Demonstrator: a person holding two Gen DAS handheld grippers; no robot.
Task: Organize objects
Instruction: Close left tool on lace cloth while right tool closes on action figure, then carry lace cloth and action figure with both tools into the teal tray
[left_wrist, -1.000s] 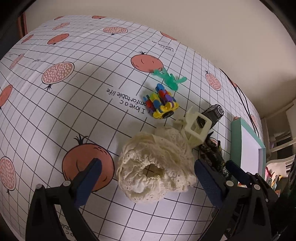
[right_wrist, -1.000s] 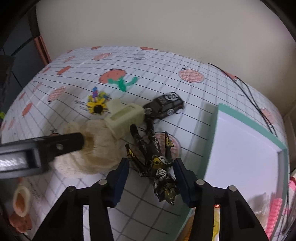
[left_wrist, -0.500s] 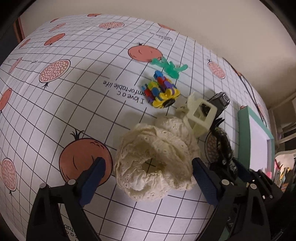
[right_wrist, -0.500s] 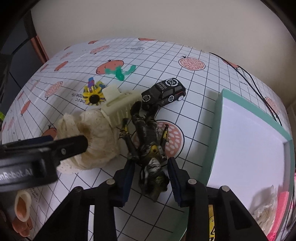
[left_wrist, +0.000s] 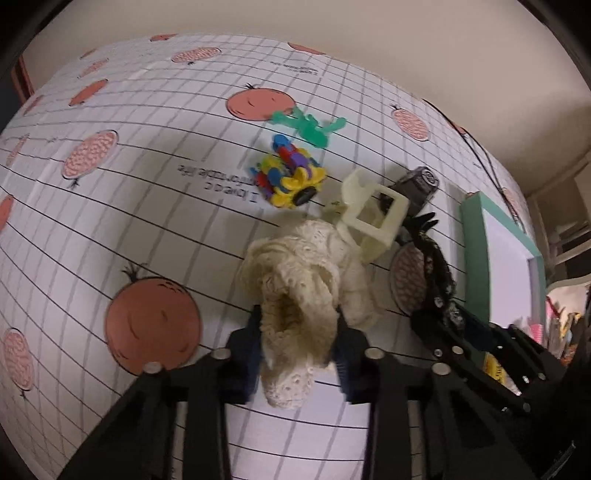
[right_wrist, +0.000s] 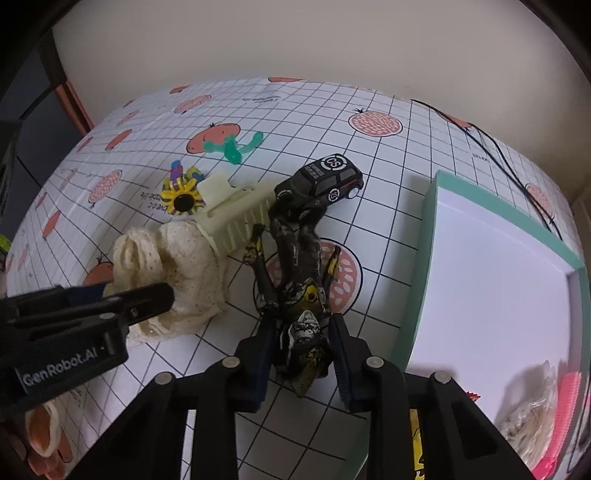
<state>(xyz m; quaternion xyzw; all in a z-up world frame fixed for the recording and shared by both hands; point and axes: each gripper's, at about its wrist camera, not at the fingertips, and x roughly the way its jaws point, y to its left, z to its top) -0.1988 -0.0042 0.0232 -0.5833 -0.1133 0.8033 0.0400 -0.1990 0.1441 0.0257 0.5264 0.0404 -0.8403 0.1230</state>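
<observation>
Right wrist view shows a teal-rimmed white box (right_wrist: 424, 266) at the right side of the tabletop (right_wrist: 388, 147); the part of its floor in view is bare, and whether the pale and pink items at the lower right edge lie inside it I cannot tell. Just left of that box lies a dark, yellow-marked toy figure (right_wrist: 295, 273), stretched over a printed pomegranate slice, its far end touching a black toy car (right_wrist: 321, 182). The right gripper (right_wrist: 301, 350) has just been closing and its fingers (right_wrist: 263, 354) now pinch the near end of the figure. Further left of the box, against the figure, a cream plastic clip (right_wrist: 236, 210) rests on a cream lace scrunchie (right_wrist: 184, 266). Left wrist view shows the left gripper (left_wrist: 297, 339) with its jaws just drawn in; its blue-padded fingers (left_wrist: 251, 354) press the scrunchie (left_wrist: 306, 280) from both sides so the lace bunches up between them. Beyond the scrunchie, away from the box, sit a cluster of bright interlocking plastic pieces (left_wrist: 290, 175) and a green plastic figure (left_wrist: 310, 125) beside a printed orange fruit. The tabletop carries a white cloth with a black grid, pomegranate prints and a line of text. A plain cream wall (right_wrist: 295, 44) stands behind it, with thin dark cables (right_wrist: 498, 147) running down past the far corner of the box.
</observation>
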